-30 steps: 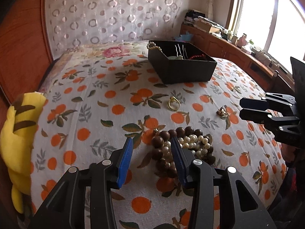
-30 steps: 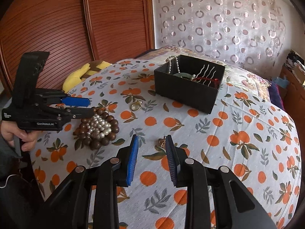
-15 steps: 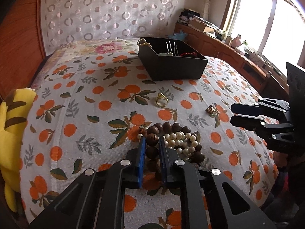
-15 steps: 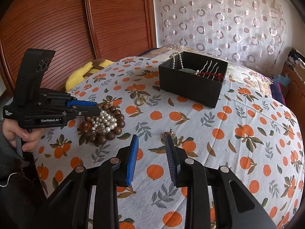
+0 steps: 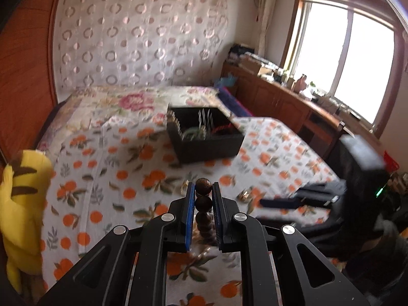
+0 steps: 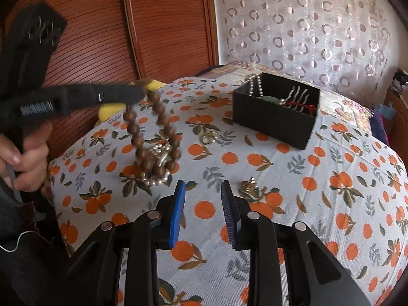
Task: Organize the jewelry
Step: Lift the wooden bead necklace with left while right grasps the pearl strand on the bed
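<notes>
- Left gripper [image 5: 202, 191]: fingers nearly closed, clamped on the wooden bead strand [image 6: 153, 127]. In the left wrist view one dark bead sits between the fingertips and more beads run back between the pads.
- Strand is lifted off the bedspread [image 6: 293, 173]. In the right wrist view it hangs as a loop from the left gripper [image 6: 137, 93], above the cloth. View is motion-blurred.
- Pearl strand [image 6: 158, 153] is tangled into the lower end of the wooden loop; part of it hangs with the beads and part appears to trail onto the cloth. Cannot tell whether it is fully clear of the bed.
- Right gripper [image 6: 202, 191]: fingers apart with a moderate gap, nothing between them. It hovers low over the bedspread, with the small gold piece [image 6: 248, 185] just beside its right fingertip.
- Box [image 6: 275, 109] stands on the bed beyond the loose items. Already inside: a pearl string draped over the near-left corner, several wavy hairpins, something red, something greenish. Exact count not legible.
- Left outside: wooden strand (in hand, not yet at the box), pearl strand, gold ring [image 6: 209, 137] lying between strand and box, small gold piece near the right gripper.
- Judgement: task partly done, roughly midway. Some pieces boxed; four pieces or so to go, one of them now in transit.
- Risk, as judged: the tangled pearls may drop off on the way to the box.
</notes>
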Motion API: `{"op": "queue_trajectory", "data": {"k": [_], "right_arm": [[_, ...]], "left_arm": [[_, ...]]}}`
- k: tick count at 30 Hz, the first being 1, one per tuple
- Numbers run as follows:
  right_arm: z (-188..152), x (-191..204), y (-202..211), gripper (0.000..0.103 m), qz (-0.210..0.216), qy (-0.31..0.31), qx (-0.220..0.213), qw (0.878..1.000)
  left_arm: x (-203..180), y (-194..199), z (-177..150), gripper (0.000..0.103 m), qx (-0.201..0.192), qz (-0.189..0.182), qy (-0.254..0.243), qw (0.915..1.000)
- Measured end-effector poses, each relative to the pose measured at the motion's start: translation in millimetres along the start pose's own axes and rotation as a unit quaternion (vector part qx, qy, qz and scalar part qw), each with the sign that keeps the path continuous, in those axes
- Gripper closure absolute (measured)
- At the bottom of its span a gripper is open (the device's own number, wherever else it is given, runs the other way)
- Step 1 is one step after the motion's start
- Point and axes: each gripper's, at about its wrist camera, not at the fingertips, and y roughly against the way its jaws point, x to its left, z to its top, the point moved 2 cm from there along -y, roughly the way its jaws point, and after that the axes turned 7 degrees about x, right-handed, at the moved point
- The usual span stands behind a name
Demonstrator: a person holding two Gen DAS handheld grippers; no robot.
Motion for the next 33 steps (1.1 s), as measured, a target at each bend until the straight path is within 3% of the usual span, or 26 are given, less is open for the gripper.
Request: {"op": "queue_trajectory", "data": {"k": [3,11,21,31,32,33], "right_arm": [[3.5,6.8,-5.3,0.071,0.007,0.004,0.004,1.0],[19.0,23.8,-22.6,0.071,0.031,0.014,0.014,0.999],[45.6,36.7,-51.2,0.072,0.032,0.039,0.037,0.998],[50.7,32.7,-71.6,0.071,0.068,0.031,0.069,0.995],[50.2,33.0,-71.7,0.076,0.073,0.031,0.069,0.994],[49.4,33.5,-71.0,0.087,0.082,0.033,0.07,0.994]], "left_arm": [[-3.4,12.8,12.5,0.091,-0.02,-0.01,0.003,0.9997],[5.2,38.6,24.5,0.091,-0.059,0.025,0.004,0.9979],[31.5,45.2,11.7,0.091,-0.058,0.046,0.023,0.997],[39.3,42.2,6.8,0.091,-0.052,0.05,0.03,0.997],[39.6,41.1,6.4,0.091,-0.051,0.05,0.03,0.997],[39.9,40.5,6.4,0.091,-0.051,0.051,0.03,0.997]]}}
